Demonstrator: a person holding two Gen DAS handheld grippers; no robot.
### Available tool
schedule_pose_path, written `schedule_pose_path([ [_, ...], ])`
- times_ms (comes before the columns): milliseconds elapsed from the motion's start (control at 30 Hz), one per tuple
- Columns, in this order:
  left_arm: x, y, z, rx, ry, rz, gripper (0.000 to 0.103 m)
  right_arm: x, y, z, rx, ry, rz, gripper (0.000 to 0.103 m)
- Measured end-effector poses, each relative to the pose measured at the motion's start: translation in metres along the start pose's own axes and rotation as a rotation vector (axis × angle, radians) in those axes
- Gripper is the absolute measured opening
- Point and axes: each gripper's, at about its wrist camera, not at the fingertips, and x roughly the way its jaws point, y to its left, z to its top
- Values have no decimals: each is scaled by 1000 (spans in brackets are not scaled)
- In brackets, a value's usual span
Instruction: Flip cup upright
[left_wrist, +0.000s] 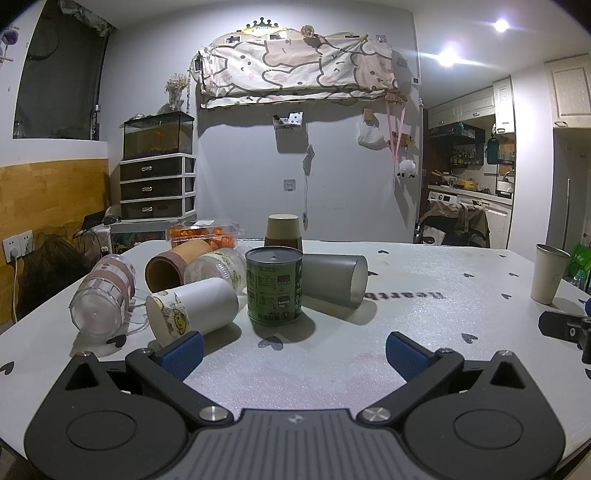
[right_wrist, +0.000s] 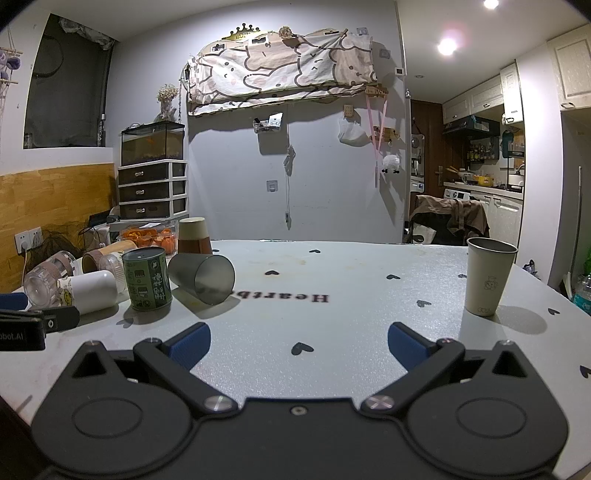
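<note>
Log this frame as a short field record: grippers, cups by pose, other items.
left gripper: open, empty
right gripper: open, empty
upright: beige paper cup
on side: grey cup, white cup, clear mug
upside down: brown-and-beige cup
other: green can, standing
surface: heart-print table

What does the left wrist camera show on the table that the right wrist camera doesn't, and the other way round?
Only the left wrist view shows the yellow smiley print at the white cup's rim and the clear bottle lying behind it almost whole. Only the right wrist view shows the little figure printed on the upright beige cup, plus the full "Heartb" lettering on the table. Both show the green can standing, the grey cup on its side beside it, the upside-down brown cup behind, and open, empty jaws on each gripper.
</note>
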Motion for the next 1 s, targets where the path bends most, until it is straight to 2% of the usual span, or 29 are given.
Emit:
schedule_pose_path([
  [1000,0,-7,-4,-4,2,-2,103,1,-1,0,2,3,-1,103],
])
